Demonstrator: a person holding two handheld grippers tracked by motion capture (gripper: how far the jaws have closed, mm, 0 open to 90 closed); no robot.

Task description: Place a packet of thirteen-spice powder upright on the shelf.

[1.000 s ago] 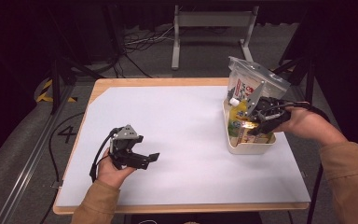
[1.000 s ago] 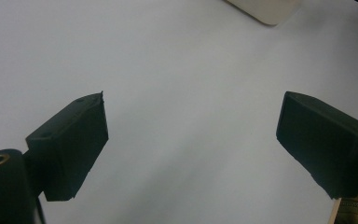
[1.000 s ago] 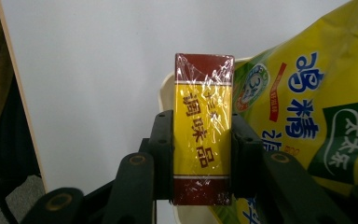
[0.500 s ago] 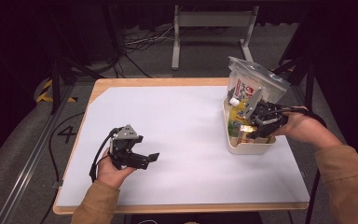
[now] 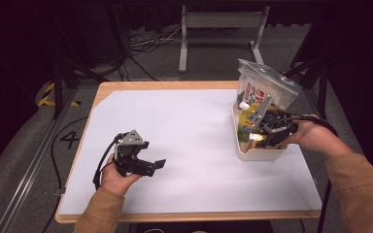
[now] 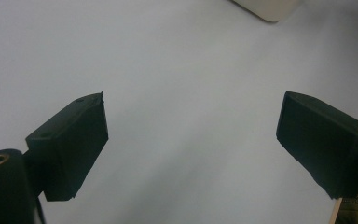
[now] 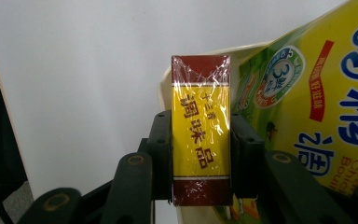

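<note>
From the high view the right gripper [image 5: 260, 137] reaches into the cream bin [image 5: 262, 154] on the white-covered table [image 5: 189, 131] above a cabled grey floor, while the left gripper [image 6: 191, 140] rests spread wide and empty, and the right gripper view shows jaws clamped on a cellophane-wrapped yellow-and-maroon seasoning box [image 7: 201, 130] beside a yellow bouillon bag [image 7: 317, 107], seemingly mid-removal or mid-placement.

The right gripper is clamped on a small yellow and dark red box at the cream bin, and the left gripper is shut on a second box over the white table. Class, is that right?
Not quite. The left gripper is open and holds nothing: the left gripper view shows its jaws wide apart over the bare white table. The right gripper is indeed clamped on the yellow and dark red box at the cream bin.
</note>
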